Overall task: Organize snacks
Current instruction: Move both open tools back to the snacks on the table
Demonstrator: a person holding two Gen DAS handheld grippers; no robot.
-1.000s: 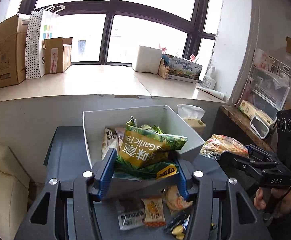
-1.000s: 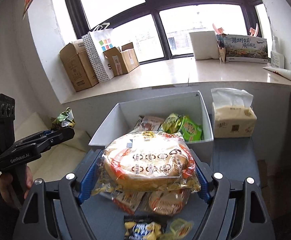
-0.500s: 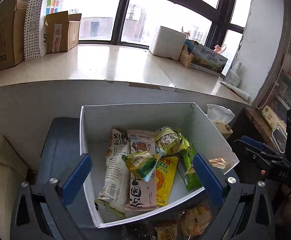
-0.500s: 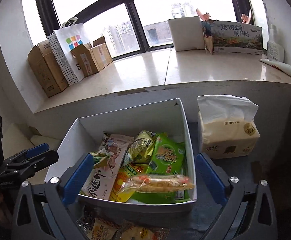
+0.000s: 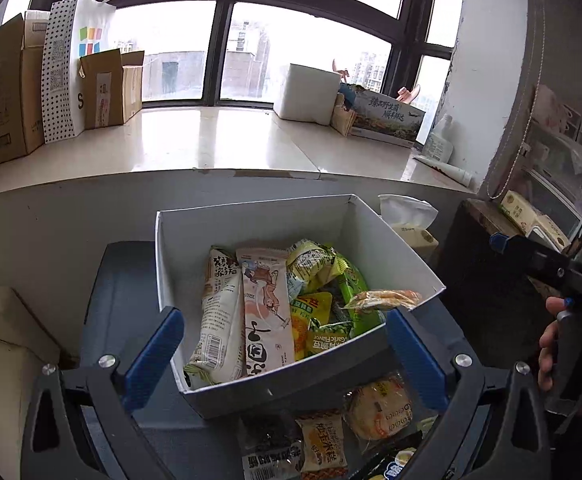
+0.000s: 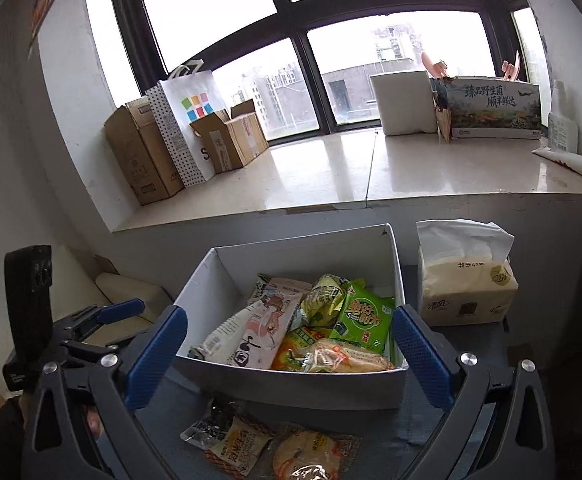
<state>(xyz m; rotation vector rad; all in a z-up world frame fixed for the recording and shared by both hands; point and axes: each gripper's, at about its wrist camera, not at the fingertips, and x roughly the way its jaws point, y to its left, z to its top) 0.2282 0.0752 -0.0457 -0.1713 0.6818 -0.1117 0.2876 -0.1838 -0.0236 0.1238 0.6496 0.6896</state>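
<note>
A white open box (image 5: 251, 220) (image 6: 303, 256) stands on a dark table and holds several snack packs. Among them are a green garlic pack (image 5: 327, 338) and a clear pack of round cakes (image 5: 385, 299) (image 6: 343, 356) by the right wall. My left gripper (image 5: 283, 316) hovers open over the box's near edge with nothing between its fingers. My right gripper (image 6: 289, 314) is also open and empty above the near wall. More loose snack packs (image 5: 323, 444) (image 6: 235, 444) lie on the table in front of the box.
A tissue pack (image 6: 463, 280) stands right of the box. Cardboard boxes (image 6: 143, 152) and a dotted paper bag (image 6: 187, 120) sit on the window sill behind. A wooden shelf (image 5: 487, 216) is at the right, a pale cushion (image 5: 3, 320) at the left.
Both grippers opened wide and let go of their packs: the green garlic pack and the round-cake pack now lie in the box. Both grippers then drew back a little.
</note>
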